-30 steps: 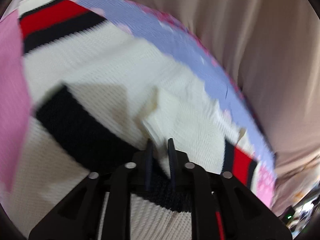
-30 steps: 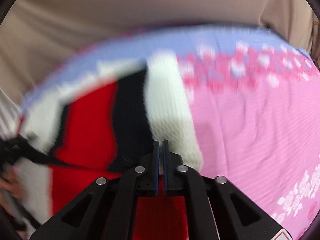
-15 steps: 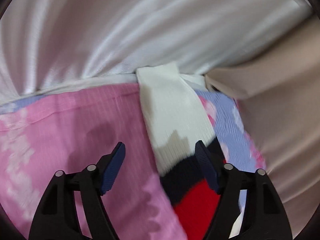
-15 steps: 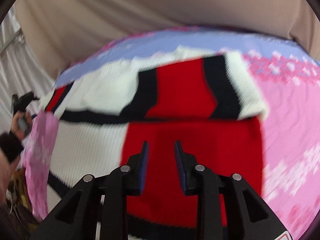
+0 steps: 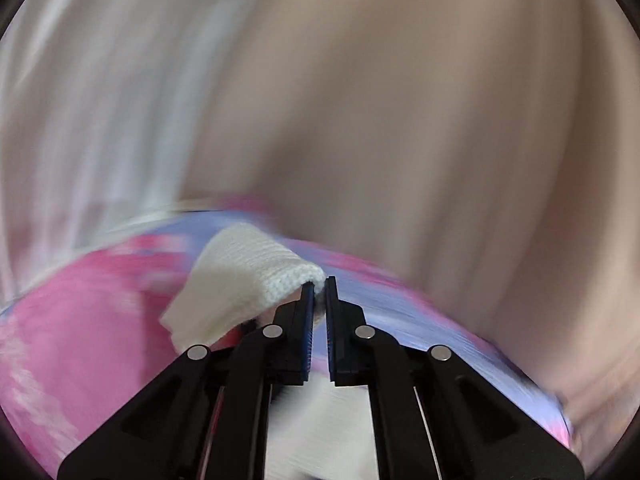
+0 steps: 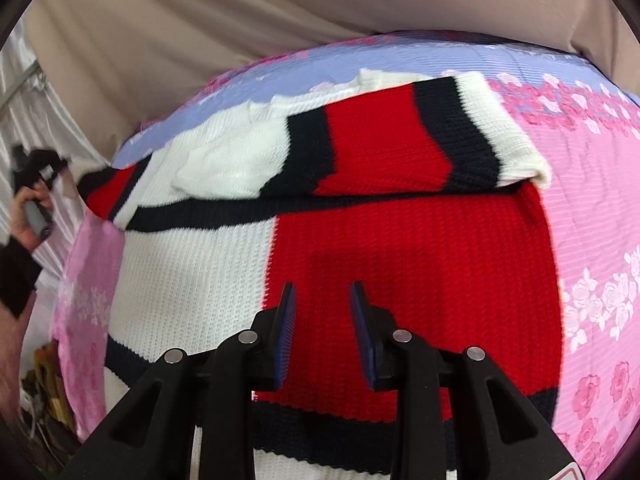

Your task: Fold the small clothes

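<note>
A knitted sweater (image 6: 400, 272) in white, red and navy lies flat on the pink flowered bed sheet (image 6: 592, 208). Its right sleeve (image 6: 400, 140) is folded across the chest. My right gripper (image 6: 323, 300) hovers open above the red panel, nothing between its fingers. My left gripper (image 5: 319, 290) is shut on the white cuff (image 5: 248, 276) of the other sleeve, over the sheet (image 5: 80, 320); this view is blurred. In the right wrist view a hand holds the left gripper (image 6: 36, 168) at the far left, by the striped sleeve end (image 6: 104, 192).
Beige fabric (image 6: 200, 20) rises behind the bed's far edge, and a white curtain (image 5: 80, 100) hangs at the left. The sheet's lilac border (image 6: 440, 60) runs along the far side. Clutter (image 6: 44, 384) lies on the floor at the lower left.
My left gripper went from wide open over the sleeve to shut on its white cuff. My right gripper let go of the folded sleeve, opened and drew back over the red panel.
</note>
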